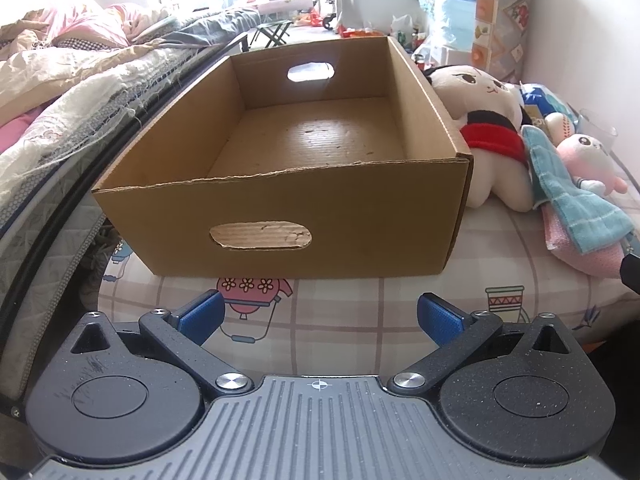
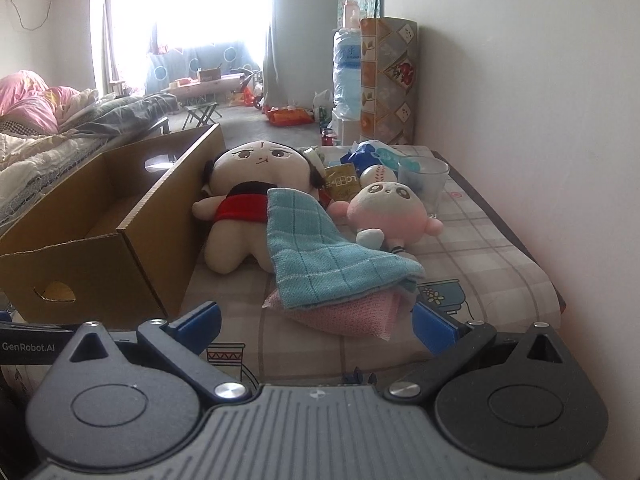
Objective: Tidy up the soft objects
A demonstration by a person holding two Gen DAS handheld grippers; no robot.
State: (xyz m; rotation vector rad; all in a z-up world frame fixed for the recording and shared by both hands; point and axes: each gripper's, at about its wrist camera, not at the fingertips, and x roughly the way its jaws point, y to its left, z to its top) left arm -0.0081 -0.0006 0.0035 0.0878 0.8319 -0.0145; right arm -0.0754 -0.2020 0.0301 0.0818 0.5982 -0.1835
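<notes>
Cardboard box (image 1: pixel 280 200): corrugated, open-topped, oval handle cut-outs, nothing inside; at 12 o'clock just beyond the left gripper (image 1: pixel 318 316), whose blue-padded jaws stand wide with nothing between them. Right gripper (image 2: pixel 316 326): jaws wide, unladen; pink mesh cloth (image 2: pixel 348 316) lies at 12 o'clock between its tips, under a blue checked terry towel (image 2: pixel 316 256). Cream plush doll (image 2: pixel 248 200), red sash, leans against the box's side wall. Round pink-and-white plush (image 2: pixel 390 212) at 1 o'clock, beside a clear glass (image 2: pixel 424 180). Only the left wrist view shows the box floor; only the right shows the glass clearly. All rest on a checked printed sheet (image 2: pixel 480 264).
</notes>
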